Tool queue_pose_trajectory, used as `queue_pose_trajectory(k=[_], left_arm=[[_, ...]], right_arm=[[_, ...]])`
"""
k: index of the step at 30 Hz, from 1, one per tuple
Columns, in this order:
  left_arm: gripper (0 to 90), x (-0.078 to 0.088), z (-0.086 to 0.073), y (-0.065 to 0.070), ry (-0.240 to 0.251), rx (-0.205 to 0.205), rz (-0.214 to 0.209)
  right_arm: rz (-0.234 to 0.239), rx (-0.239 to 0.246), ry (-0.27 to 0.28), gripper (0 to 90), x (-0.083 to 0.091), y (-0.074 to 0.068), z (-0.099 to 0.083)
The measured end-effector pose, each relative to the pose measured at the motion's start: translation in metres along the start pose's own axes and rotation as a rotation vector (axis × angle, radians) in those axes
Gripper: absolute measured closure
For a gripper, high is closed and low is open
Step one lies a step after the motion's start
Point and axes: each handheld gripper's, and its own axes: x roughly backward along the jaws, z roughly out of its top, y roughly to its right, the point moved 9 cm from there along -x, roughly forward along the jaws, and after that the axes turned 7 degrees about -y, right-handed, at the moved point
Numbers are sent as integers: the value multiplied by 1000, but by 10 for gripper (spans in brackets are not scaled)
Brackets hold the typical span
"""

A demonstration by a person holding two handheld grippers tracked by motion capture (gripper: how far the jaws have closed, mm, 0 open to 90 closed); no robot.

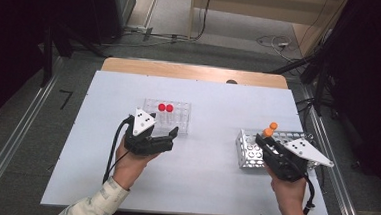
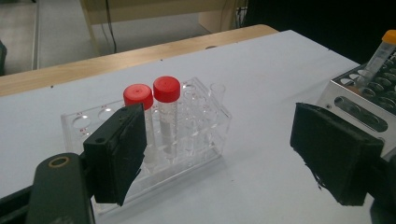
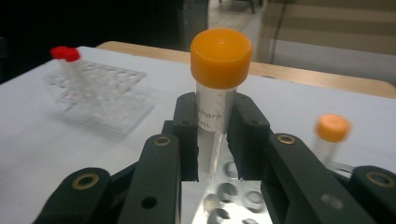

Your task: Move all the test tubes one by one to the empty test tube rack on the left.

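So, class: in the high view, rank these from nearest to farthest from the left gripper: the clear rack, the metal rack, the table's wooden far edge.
From the left gripper:
1. Clear rack, just beyond its jaws.
2. Wooden far edge, at the table's back.
3. Metal rack, far right.

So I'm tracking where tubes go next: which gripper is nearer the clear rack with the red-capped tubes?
Left. The left gripper sits open just in front of the clear rack; the right gripper is far across the table, over the metal rack.
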Motion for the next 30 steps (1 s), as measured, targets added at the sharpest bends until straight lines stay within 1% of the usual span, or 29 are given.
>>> queue_pose_trajectory(k=[2, 6, 9, 12, 13, 16, 19, 22, 24, 26, 30], left_arm=[[189, 0, 0, 1, 4, 3, -3], [194, 0, 0, 6, 3, -3, -13], [199, -1, -1, 14, 0, -10, -33], [220, -1, -1, 28, 1, -25, -76], [244, 0, 0, 34, 5, -32, -96], [271, 0, 0, 50, 6, -51, -146], [305, 1, -2, 64, -2, -76, -185], [354, 0, -5, 76, -9, -101, -224], [403, 0, -6, 81, -13, -114, -243], [461, 0, -7, 84, -15, -124, -255], [583, -1, -9, 86, -15, -134, -263]], right_arm=[[35, 6, 1, 717, -5, -10, -1], [82, 20, -35, 717, -19, -26, -9], [120, 41, -56, 717, -28, -41, -14], [156, 73, -80, 717, -36, -58, -19], [168, 85, -87, 717, -39, -64, -21], [217, 118, -106, 717, -47, -84, -25], [252, 150, -119, 717, -54, -104, -28], [278, 176, -133, 717, -60, -120, -30], [292, 182, -142, 717, -63, -127, -31], [302, 194, -141, 717, -66, -133, -31], [313, 199, -149, 717, -67, -140, -31]])
